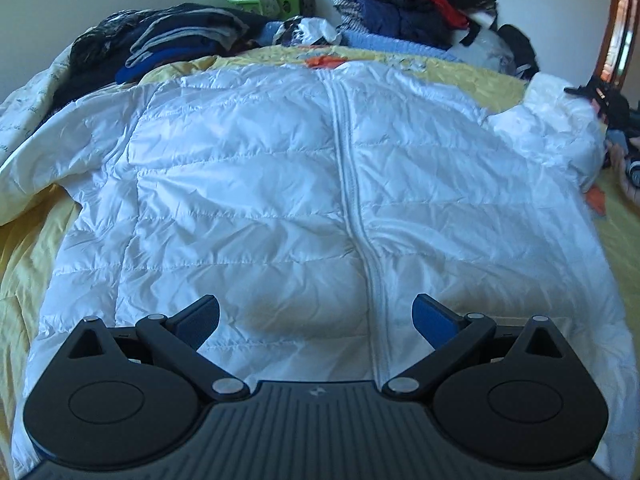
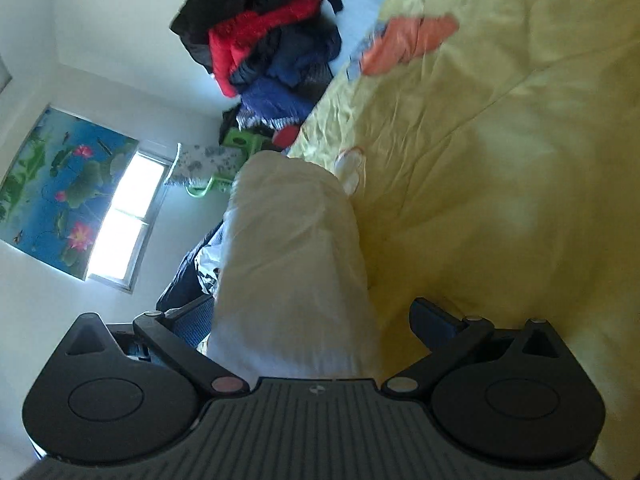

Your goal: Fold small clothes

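A white quilted puffer jacket point(image 1: 280, 184) lies flat, front up, on the yellow bedsheet point(image 1: 480, 68), with its zipper point(image 1: 352, 184) running down the middle. My left gripper point(image 1: 316, 320) is open and empty, just above the jacket's lower hem. My right gripper point(image 2: 312, 316) is open with the jacket's white sleeve point(image 2: 292, 248) lying between its jaws; the sleeve is raised off the sheet point(image 2: 500, 160). In the left wrist view the right gripper point(image 1: 604, 100) shows dark at the raised sleeve point(image 1: 560, 120) on the far right.
Folded dark clothes point(image 1: 168, 40) are stacked at the bed's back left. A heap of red, navy and black jackets point(image 1: 412, 4) sits at the back right. A green stool point(image 1: 276, 0) stands by the wall. An orange print point(image 2: 408, 40) marks the sheet.
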A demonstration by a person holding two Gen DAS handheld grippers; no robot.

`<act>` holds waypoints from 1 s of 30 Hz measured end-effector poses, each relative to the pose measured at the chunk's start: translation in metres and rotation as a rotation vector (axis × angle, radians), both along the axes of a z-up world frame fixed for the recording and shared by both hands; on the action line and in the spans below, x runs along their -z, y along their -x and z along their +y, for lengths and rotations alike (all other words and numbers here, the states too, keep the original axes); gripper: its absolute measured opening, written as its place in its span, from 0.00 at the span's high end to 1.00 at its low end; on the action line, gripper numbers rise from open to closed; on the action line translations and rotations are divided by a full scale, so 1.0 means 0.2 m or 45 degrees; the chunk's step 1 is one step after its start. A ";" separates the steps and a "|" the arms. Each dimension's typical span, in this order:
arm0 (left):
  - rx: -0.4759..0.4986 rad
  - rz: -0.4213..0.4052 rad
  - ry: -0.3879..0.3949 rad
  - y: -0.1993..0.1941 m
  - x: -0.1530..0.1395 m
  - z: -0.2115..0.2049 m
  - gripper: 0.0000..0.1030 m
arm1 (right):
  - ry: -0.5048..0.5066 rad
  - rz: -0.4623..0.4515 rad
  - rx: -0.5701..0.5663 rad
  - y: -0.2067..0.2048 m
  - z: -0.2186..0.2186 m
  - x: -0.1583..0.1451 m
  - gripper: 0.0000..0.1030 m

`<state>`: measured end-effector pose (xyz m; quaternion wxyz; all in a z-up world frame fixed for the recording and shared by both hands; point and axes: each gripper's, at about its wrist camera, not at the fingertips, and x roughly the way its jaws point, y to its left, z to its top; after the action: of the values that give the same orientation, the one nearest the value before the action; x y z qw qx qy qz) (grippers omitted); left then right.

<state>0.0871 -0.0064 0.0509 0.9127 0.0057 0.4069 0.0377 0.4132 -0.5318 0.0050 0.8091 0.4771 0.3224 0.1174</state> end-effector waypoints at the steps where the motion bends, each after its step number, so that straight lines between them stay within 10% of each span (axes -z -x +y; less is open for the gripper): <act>1: -0.009 0.011 0.008 -0.01 0.01 0.01 0.00 | 0.025 -0.030 -0.003 -0.01 0.02 -0.02 0.10; 5: -0.037 0.017 0.038 0.00 0.01 0.04 0.00 | 0.172 -0.118 -0.093 0.01 0.13 -0.12 0.82; 12: -0.072 -0.068 0.098 0.13 -0.07 0.15 0.00 | 0.120 -0.435 -0.117 0.21 0.35 -0.51 0.85; 16: -0.153 -0.184 0.125 0.28 -0.17 0.30 0.00 | 0.251 -0.846 -0.495 0.57 0.92 -0.94 0.85; 19: -0.251 -0.303 0.141 0.41 -0.24 0.46 0.00 | 0.376 -0.991 -0.957 0.93 1.47 -0.94 0.54; 21: -0.306 -0.365 0.129 0.52 -0.28 0.54 0.00 | 0.419 -0.906 -1.159 1.13 1.72 -0.81 0.04; 24: -0.320 -0.345 0.078 0.59 -0.27 0.62 0.00 | 0.521 -0.887 -1.249 1.35 1.85 -0.66 0.10; 30: -0.271 -0.340 0.073 0.65 -0.25 0.61 0.00 | 0.378 -0.669 -0.956 1.32 1.56 -0.64 0.01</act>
<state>-0.0421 0.1151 0.1006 0.9492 -0.0685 0.2814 0.1230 0.1489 -0.2206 0.1323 0.8241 0.1613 0.2704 0.4708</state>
